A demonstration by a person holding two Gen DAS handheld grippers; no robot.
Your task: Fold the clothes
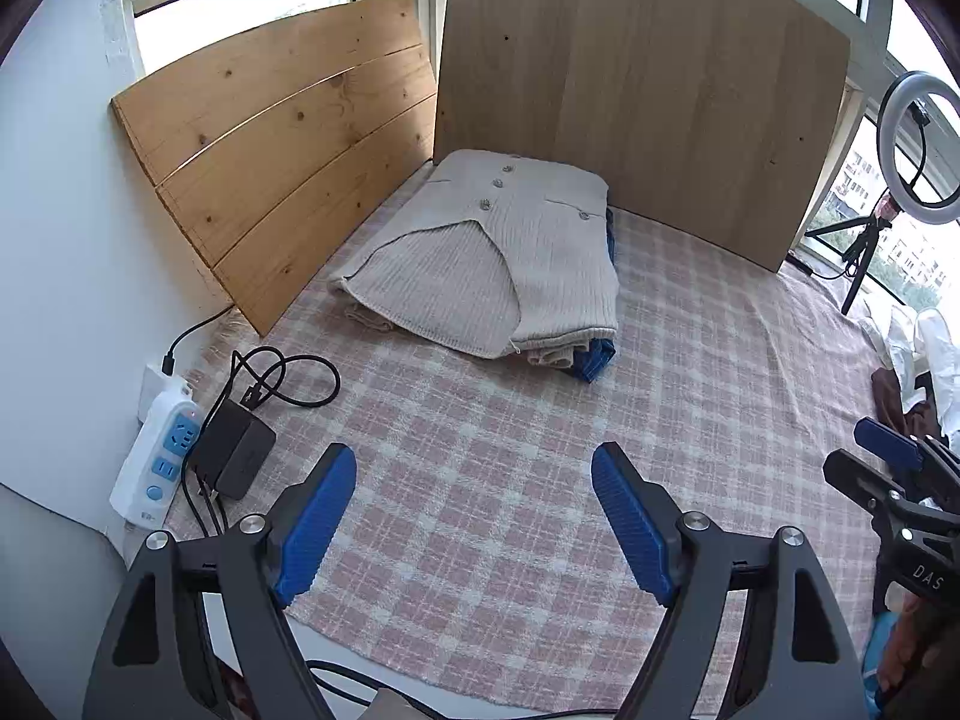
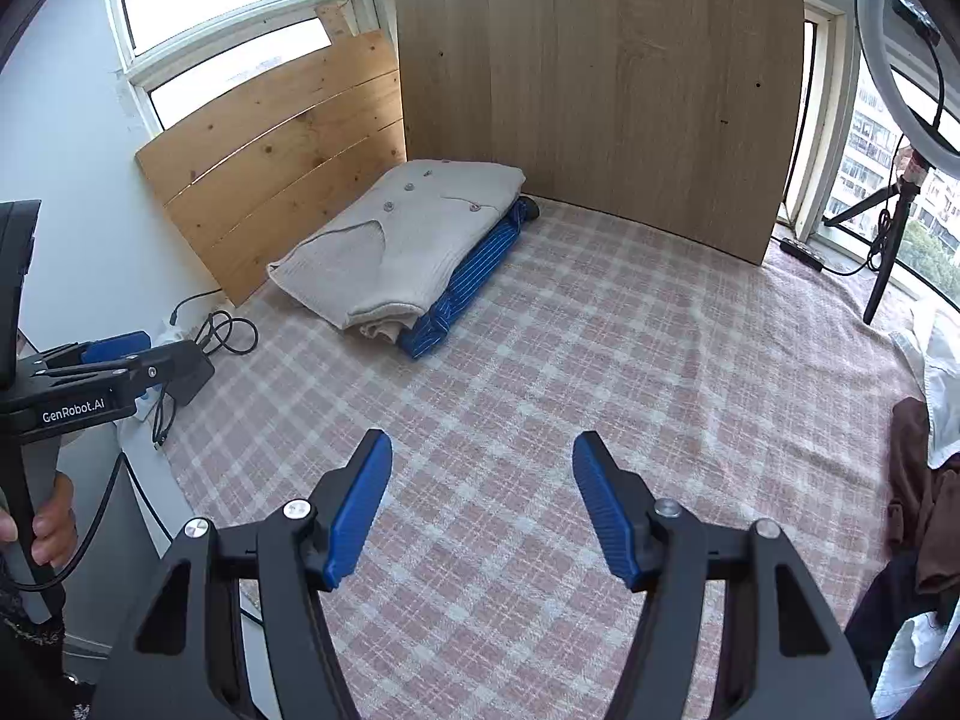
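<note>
Blue striped garment mostly hidden under folded cardigan.

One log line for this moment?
left gripper open, empty | right gripper open, empty | beige cardigan folded atop blue striped garment

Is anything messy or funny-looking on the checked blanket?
Mostly tidy. The folded beige knitted cardigan sits neatly on the blue striped garment. Only the loose brown and white clothes heaped at the pink checked blanket's right edge look messy.
</note>
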